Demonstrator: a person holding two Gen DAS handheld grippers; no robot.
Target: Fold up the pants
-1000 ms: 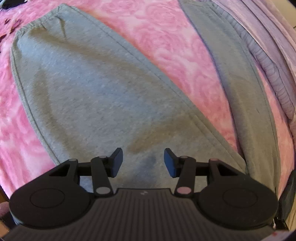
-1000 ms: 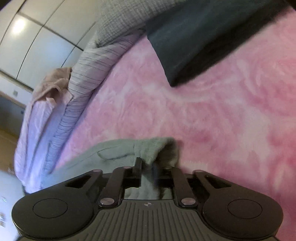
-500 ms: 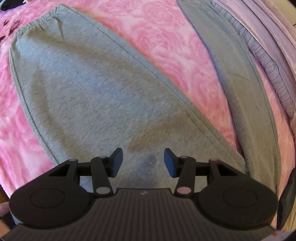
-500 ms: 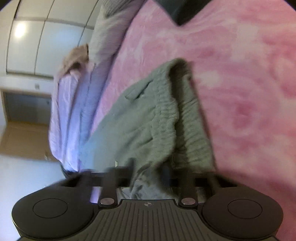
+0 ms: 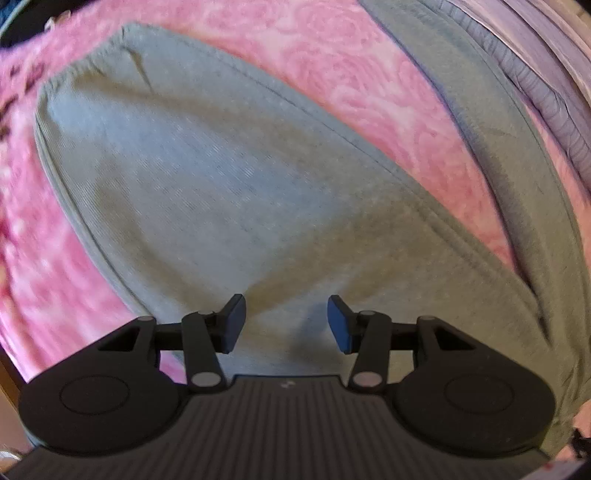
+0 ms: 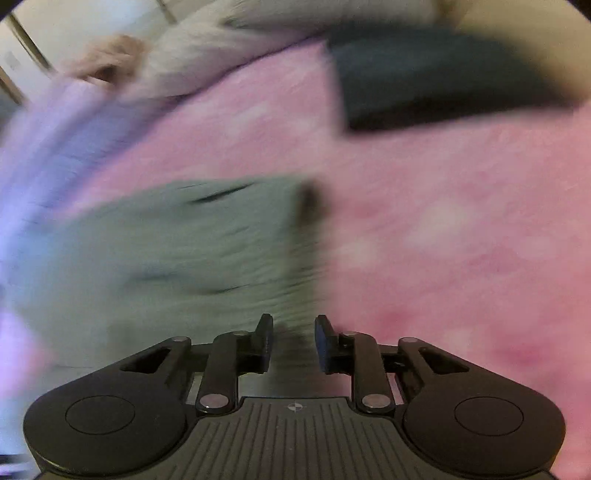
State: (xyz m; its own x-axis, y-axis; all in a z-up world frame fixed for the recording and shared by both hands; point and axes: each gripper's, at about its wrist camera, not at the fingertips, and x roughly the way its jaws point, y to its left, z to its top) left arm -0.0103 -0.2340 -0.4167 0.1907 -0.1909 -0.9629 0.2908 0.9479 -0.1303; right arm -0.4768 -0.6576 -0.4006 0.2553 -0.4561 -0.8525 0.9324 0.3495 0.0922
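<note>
Grey pants [image 5: 229, 192] are lying flat on pink blanket [image 5: 332, 62], filling frame centre. L gripper [image 5: 284, 319] is hovering w/ jaws apart, empty. R gripper [image 6: 291, 339] jaws have just been opening, nothing between them, over blurred waistband edge. Fabric's looking soft, light, floppy; best pinched at hem or waistband.

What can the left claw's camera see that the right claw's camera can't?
Only the left wrist view shows both long legs of the gray pants spread apart, and the open left claw above them. Only the right wrist view shows a dark folded cloth, pale cupboard doors and the right claw, whose jaws have just been opening with nothing pressed between them. Both show gray pants on the pink blanket and striped lilac bedding.
</note>
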